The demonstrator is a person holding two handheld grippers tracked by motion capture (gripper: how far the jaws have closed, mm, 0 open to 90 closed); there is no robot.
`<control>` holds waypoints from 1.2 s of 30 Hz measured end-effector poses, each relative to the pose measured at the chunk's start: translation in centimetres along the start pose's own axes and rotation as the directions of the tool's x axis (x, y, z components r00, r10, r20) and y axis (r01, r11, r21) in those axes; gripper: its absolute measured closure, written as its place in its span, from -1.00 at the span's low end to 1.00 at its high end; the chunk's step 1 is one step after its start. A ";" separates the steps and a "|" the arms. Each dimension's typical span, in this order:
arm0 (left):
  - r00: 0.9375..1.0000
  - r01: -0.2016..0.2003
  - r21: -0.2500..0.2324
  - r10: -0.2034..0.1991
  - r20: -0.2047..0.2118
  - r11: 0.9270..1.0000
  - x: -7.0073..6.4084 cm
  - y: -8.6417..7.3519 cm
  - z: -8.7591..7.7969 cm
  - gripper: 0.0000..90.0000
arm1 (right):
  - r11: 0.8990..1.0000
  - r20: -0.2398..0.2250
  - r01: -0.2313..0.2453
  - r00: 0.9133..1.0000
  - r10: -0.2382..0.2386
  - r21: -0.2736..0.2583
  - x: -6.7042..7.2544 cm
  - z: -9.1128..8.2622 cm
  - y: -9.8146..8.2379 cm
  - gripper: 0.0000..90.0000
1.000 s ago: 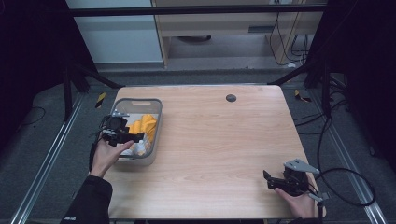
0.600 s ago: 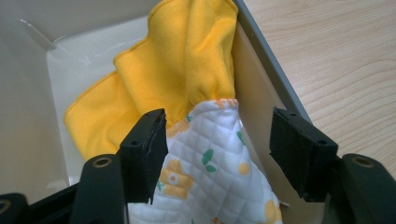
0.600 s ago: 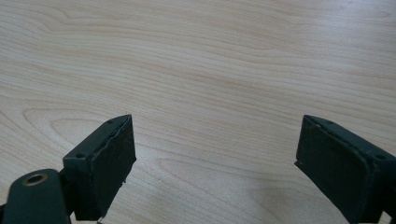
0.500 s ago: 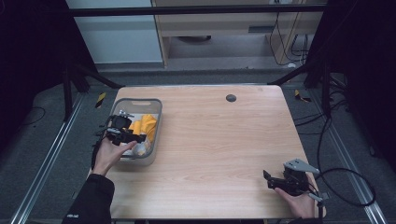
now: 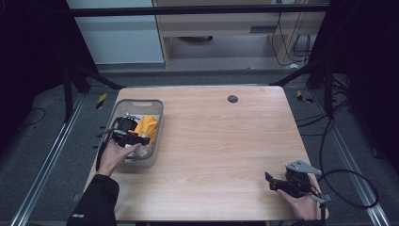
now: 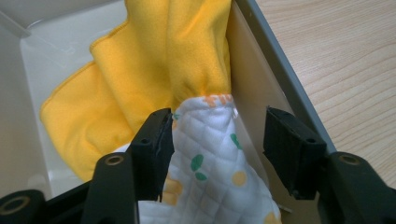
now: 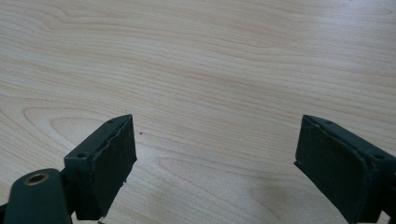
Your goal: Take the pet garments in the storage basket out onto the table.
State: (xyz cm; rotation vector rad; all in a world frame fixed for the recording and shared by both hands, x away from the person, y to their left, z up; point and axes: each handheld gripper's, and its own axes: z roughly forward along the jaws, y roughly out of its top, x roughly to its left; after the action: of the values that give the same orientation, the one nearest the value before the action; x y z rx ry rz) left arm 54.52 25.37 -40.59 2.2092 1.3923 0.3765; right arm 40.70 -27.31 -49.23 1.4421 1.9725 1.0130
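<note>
As its jaws close, the left gripper point(image 6: 217, 140) straddles the quilted cloth point(image 6: 210, 158).

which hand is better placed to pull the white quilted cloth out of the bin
Left. The left gripper is inside the bin, its jaws closing around the white cloth beside the yellow cloth. The right gripper rests open at the table's far corner.
</note>
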 end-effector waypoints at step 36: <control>0.999 0.049 0.072 -0.047 -0.025 0.996 0.7 -0.3 0.7 0.79 | 1.000 -0.007 0.004 1.000 -0.004 0.010 0.0 0.2 0.0 -0.72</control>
State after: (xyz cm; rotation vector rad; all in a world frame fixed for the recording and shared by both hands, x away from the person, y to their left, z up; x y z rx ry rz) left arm 54.95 25.96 -41.36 2.2311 1.4900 0.3411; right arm 40.83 -27.25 -49.34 1.4422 1.9872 1.0085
